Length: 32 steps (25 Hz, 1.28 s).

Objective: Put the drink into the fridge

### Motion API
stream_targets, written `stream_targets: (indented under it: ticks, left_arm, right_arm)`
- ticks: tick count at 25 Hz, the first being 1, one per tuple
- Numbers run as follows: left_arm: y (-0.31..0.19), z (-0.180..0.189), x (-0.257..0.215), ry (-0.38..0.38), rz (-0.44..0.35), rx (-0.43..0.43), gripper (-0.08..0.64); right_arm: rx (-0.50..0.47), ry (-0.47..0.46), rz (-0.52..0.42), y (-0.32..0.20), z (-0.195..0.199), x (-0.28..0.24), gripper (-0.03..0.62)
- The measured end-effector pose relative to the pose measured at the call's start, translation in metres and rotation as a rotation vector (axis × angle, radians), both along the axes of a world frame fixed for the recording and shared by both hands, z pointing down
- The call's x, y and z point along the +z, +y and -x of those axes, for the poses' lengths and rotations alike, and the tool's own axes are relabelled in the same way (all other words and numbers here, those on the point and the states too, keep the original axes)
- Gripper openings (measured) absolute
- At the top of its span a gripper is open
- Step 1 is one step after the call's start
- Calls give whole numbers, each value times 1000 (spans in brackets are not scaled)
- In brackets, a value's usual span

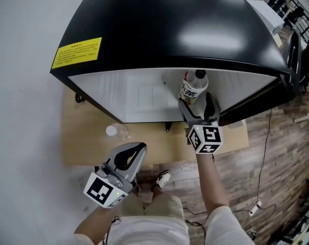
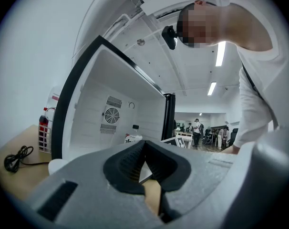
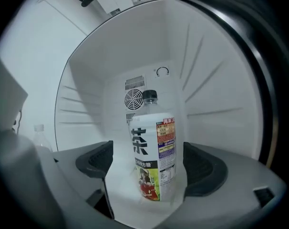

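The drink [image 3: 154,151] stands upright on the floor of the open fridge [image 1: 144,91], mid-frame in the right gripper view, with its dark cap in front of the round fan grille [image 3: 133,99] on the back wall. Our right tool [image 1: 196,103] is spread wide with the bottle between its pads. White shows on either side of the label, so we judge that it grips nothing.

The placing looks done, and the step in hand is to get clear. We should draw the right tool straight back along its own line, level, keeping both pads off the label so the tall bottle is not nudged over. We should close the jaws only once they are outside the fridge.

Our left tool [image 1: 130,157], at the lower left of the head view, has its jaws pressed together with nothing between them. It hangs well apart from the fridge, near a clear bottle [image 1: 113,131].
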<state>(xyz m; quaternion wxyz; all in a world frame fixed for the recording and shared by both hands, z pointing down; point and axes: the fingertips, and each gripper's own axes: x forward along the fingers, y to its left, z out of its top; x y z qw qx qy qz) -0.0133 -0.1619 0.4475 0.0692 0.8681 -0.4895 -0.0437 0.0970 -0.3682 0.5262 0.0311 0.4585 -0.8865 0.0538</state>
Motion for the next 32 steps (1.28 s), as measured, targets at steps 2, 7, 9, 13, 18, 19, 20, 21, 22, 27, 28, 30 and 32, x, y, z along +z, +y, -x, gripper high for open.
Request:
stream_targets:
  ticks: [2,7,9,13,18,19,20,21,22,27,28,30,32]
  left_arm:
    - [2,2,-10,3,-18,9,14]
    - [13,7,-30,1,-35,41,14]
    - [17,11,-37,7,-49,47,14]
    - [30,18,-50,8,-68,58,14]
    - [40,19,-68,5,-116,81,14]
    - [42,20,-72,4,-125,85,14]
    - [45,21,-75,2,-133,86,14]
    - [48,24,-79,1,-140,85,14]
    - [51,28,-82,-1,-146,82,14]
    - [61,49,-92,-14,-168,57,14]
    - [63,52,-93,-17,-169,53,14]
    - [67,57,-94,-20,-169,50,14]
    - [71,58,-96,-21,-170,54,14]
  right_arm:
    - [-2,18,11,10,-3,-7,420]
    - [16,26,17,37,-15,-28,302]
    - [27,24,13,48,-20,-38,271]
    - [34,1,5,78,-28,-57,163]
    - [72,-8,-1,108,-44,-78,51]
    - [85,-9,1,113,-48,-81,22]
    - [95,-13,6,118,-51,-83,5]
    - [104,-21,14,122,-53,-84,5]
    - [109,-28,23,127,-54,-85,3]
    - [122,-33,32,146,-62,-90,2]
    - [130,-37,31,149,-66,-92,2]
    - [146,-43,28,154,-74,-98,2]
    - [160,-44,22,159,-81,-103,2]
